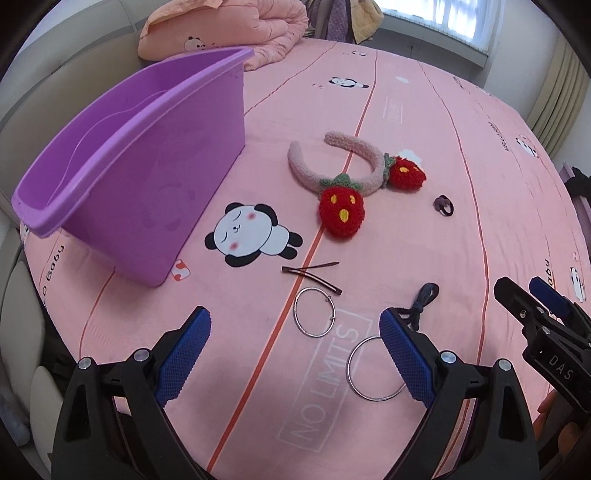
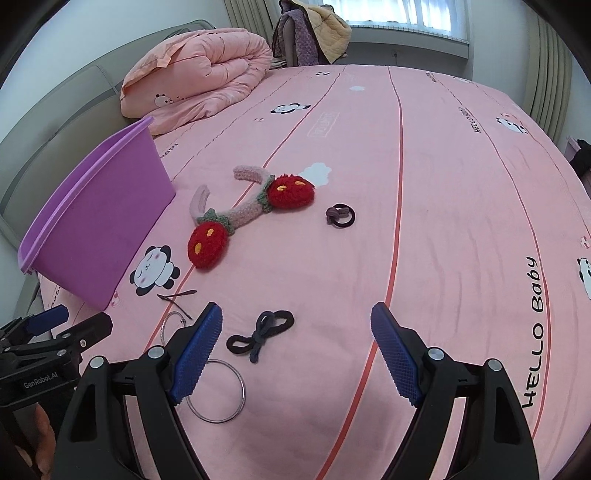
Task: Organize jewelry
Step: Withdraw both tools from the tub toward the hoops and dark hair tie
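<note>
A purple plastic bin stands on the pink bed at the left. A fuzzy pink headband with two red strawberries lies mid-bed. Two silver bangles, two brown hair clips, a dark bow hair tie and a purple hair tie lie near me. My left gripper is open above the bangles. My right gripper is open above the bow tie. Both are empty.
A folded pink quilt lies at the head of the bed, behind the bin. A chair draped with clothes stands by the window. The pink sheet stretches flat to the right.
</note>
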The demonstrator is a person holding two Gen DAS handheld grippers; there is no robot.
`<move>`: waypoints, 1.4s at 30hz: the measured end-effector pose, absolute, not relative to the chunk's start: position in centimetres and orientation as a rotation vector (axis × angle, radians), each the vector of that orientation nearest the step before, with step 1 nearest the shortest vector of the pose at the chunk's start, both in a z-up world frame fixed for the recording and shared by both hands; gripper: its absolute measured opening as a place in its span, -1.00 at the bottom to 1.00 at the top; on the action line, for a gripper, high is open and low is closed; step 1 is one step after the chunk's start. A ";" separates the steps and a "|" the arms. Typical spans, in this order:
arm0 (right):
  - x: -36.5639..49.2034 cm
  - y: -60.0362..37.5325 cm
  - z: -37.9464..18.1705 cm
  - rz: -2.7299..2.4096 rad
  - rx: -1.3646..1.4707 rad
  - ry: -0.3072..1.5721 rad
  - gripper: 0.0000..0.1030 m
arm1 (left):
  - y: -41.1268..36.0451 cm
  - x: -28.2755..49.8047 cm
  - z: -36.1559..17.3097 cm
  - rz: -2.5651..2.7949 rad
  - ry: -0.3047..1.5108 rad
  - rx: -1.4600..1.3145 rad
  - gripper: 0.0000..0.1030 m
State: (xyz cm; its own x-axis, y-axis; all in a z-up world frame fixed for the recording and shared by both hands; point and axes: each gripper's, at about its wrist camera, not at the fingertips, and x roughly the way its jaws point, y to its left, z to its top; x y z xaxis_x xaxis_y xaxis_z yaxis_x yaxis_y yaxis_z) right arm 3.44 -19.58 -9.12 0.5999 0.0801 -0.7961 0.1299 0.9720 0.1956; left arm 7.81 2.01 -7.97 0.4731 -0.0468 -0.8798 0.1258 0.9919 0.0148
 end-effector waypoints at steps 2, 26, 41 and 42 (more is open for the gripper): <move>3.4 -19.6 -9.8 -0.020 0.245 0.937 0.53 | 2.1 7.5 -8.9 -0.094 1.093 0.072 0.77; 4.8 -19.3 -14.3 0.003 0.259 1.049 0.53 | 4.3 8.6 -14.0 -0.050 1.147 0.058 0.77; 6.5 -17.9 -16.9 0.003 0.239 1.109 0.53 | 3.6 10.2 -16.4 -0.094 1.176 0.073 0.77; 6.6 -17.9 -17.0 0.002 0.241 1.113 0.53 | 3.6 10.3 -16.6 -0.095 1.177 0.076 0.77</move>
State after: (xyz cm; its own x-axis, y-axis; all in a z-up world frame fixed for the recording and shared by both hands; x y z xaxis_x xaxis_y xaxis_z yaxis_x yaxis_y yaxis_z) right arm 6.60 -17.90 -17.03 0.4447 0.1215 -0.8874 0.1187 0.9740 0.1929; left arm 10.33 3.60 -16.61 0.3801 -0.0350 -0.9243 0.1141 0.9934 0.0093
